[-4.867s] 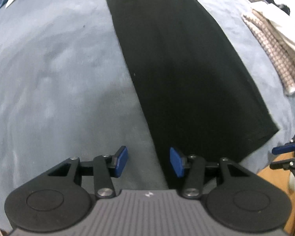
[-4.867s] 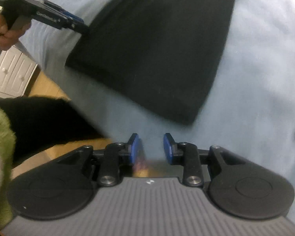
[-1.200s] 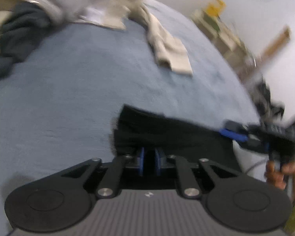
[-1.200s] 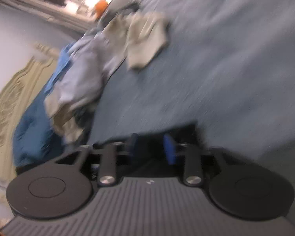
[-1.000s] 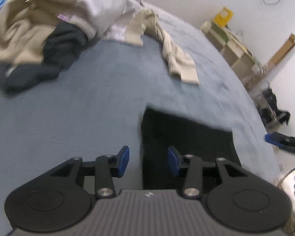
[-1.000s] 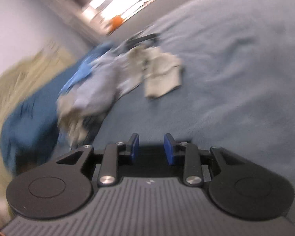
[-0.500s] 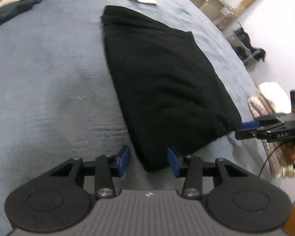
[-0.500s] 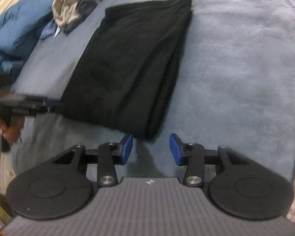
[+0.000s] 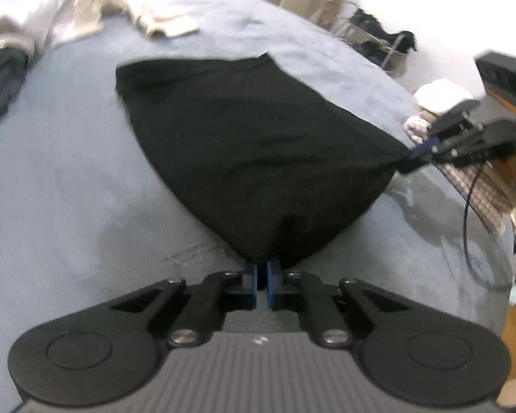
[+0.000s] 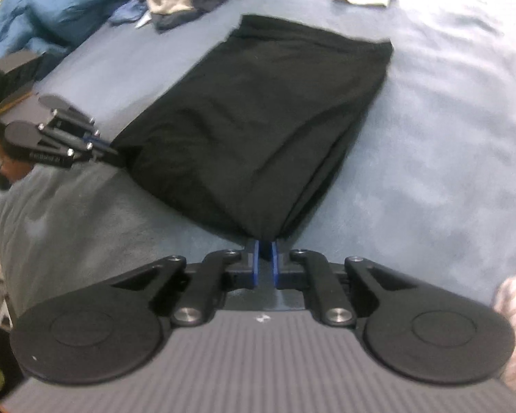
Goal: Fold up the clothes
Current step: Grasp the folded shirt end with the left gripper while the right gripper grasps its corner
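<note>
A blue-grey fleecy bedspread fills both views, soft and napped, with a heap of unfolded clothes at eleven o'clock in my left view and a blue duvet bunched at ten o'clock in my right view. In the middle lies the black garment, a matte, limp knit already doubled into a thick rectangle with layered edges showing along its side. Half a second ago both my tools stood with their jaws apart just short of its near corners; now each has snapped shut on one. My left gripper pinches the near-left corner, the cloth drawn into a taut peak at six o'clock, and my right gripper bites the other near corner, seen at three o'clock from the left camera. The near edge now sags between them and has lifted off the bedspread, while the far edge, at twelve o'clock, lies flat. I judge that the grasp for the next fold is made, so I can carry this edge over toward the far one. A folded cream towel sits at two o'clock.
</note>
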### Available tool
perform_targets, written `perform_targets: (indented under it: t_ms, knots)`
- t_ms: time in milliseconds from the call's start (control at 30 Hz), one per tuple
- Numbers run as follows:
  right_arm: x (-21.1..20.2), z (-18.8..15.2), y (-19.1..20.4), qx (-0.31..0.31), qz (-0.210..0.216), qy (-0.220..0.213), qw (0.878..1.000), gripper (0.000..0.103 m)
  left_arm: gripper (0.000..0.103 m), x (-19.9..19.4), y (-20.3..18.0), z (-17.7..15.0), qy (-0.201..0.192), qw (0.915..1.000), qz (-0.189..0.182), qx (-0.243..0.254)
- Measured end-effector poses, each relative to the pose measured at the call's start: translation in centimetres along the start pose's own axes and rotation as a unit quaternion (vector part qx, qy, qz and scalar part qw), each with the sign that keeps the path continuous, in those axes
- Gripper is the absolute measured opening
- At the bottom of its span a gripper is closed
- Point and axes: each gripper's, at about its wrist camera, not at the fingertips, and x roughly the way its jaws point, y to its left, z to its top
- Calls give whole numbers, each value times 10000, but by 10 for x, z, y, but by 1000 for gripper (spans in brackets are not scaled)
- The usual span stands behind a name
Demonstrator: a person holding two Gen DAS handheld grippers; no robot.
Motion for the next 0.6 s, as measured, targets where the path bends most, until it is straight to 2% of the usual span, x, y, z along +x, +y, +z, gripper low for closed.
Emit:
perform_targets:
  t_ms: [67,133,233,300,333,367,433,533,600]
  knots:
    - [-4,1,-3,-154,-27,44,9999,5,6,0,0,-2,43,9999,-20,106]
    - [6,-4,-8,-167,1,221,9996,5,6,10,0,-6,210,9997,-3,121]
    - [28,-17,-16,-127,-172,583,9981,5,7,18,2,-10,434,9991,2,29]
    - [22,-18,-24,182,-188,558,9981,5,15,12,4,-9,530,9986,45,-28]
    - [13,-16,-27,251,-325,556,9976,7,17,3,5,-9,559,9984,122,-34]
    - [3,-15,-29,225,-459,513,9974,7,21,-5,7,-9,563,9982,210,-47]
    - [-19,-10,-31,229,-569,348,9975,7,23,-20,10,-6,474,9980,400,-118]
    - [-38,15,-28,152,-313,-211,9992,8,23,-25,12,7,138,9980,386,-484]
    - [-24,32,-19,-201,32,-342,9992,8,24,-10,9,15,57,9975,212,-678]
